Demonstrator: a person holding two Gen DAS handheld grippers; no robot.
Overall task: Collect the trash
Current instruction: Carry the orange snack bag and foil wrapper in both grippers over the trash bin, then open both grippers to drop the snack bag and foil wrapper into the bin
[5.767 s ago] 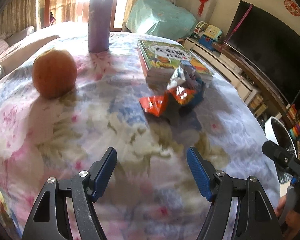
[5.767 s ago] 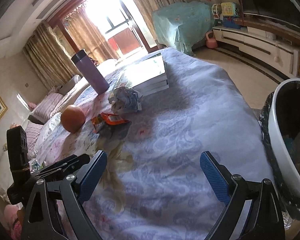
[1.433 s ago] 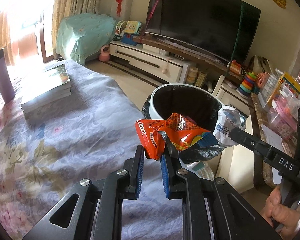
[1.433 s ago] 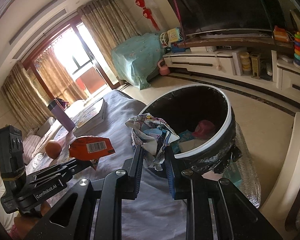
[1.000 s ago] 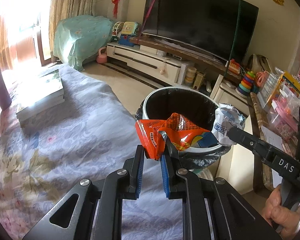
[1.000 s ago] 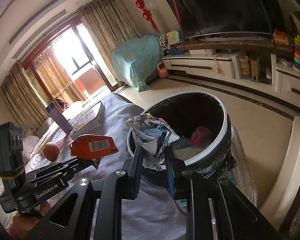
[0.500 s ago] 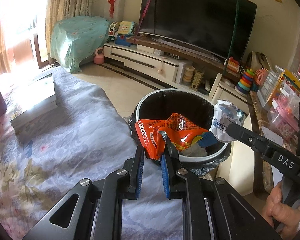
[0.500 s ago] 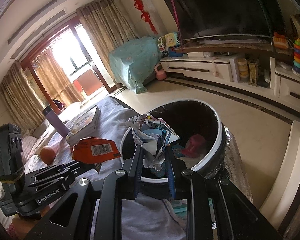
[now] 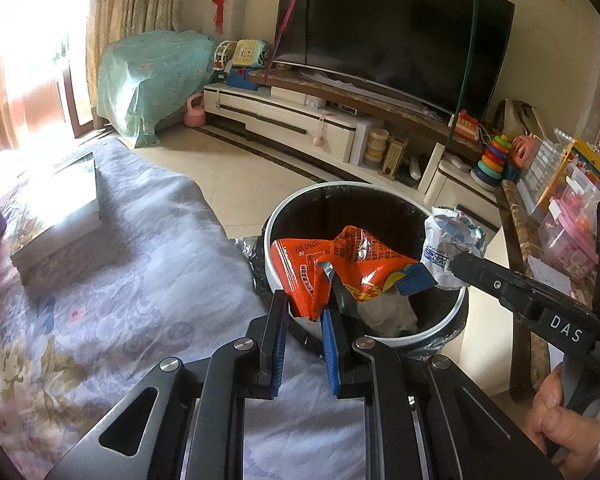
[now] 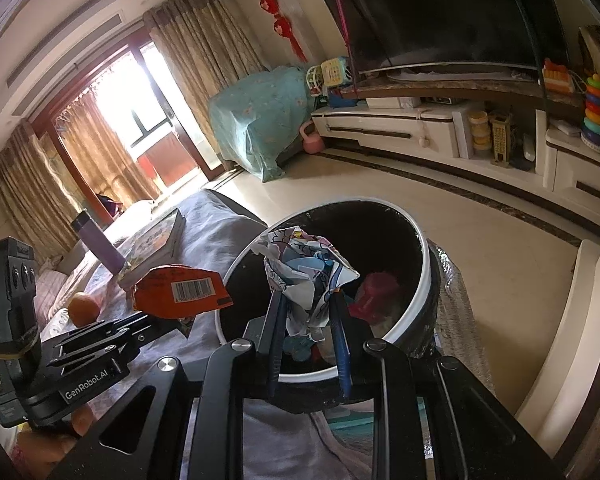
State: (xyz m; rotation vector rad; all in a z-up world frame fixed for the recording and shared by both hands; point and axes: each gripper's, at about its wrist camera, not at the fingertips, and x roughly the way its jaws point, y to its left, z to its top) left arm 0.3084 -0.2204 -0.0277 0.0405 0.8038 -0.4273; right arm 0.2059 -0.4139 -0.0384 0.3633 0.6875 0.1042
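My left gripper is shut on an orange snack wrapper, which hangs over the near rim of a white bin with a black liner. In the right wrist view my right gripper is shut on a crumpled white and blue wrapper, held above the mouth of the same bin. The bin holds other rubbish, among it a pink piece. Each gripper shows in the other's view: the right gripper with its wrapper, the left gripper with the orange wrapper.
The bin stands on the floor just past the edge of a table with a flowered cloth. On the table are a stack of books, a purple bottle and an orange. A TV stand lies beyond. A hand grips the right tool.
Both grippers have moved off the table toward the bin with their wrappers, so the bin sits lower and closer under them. Their grips have not changed.
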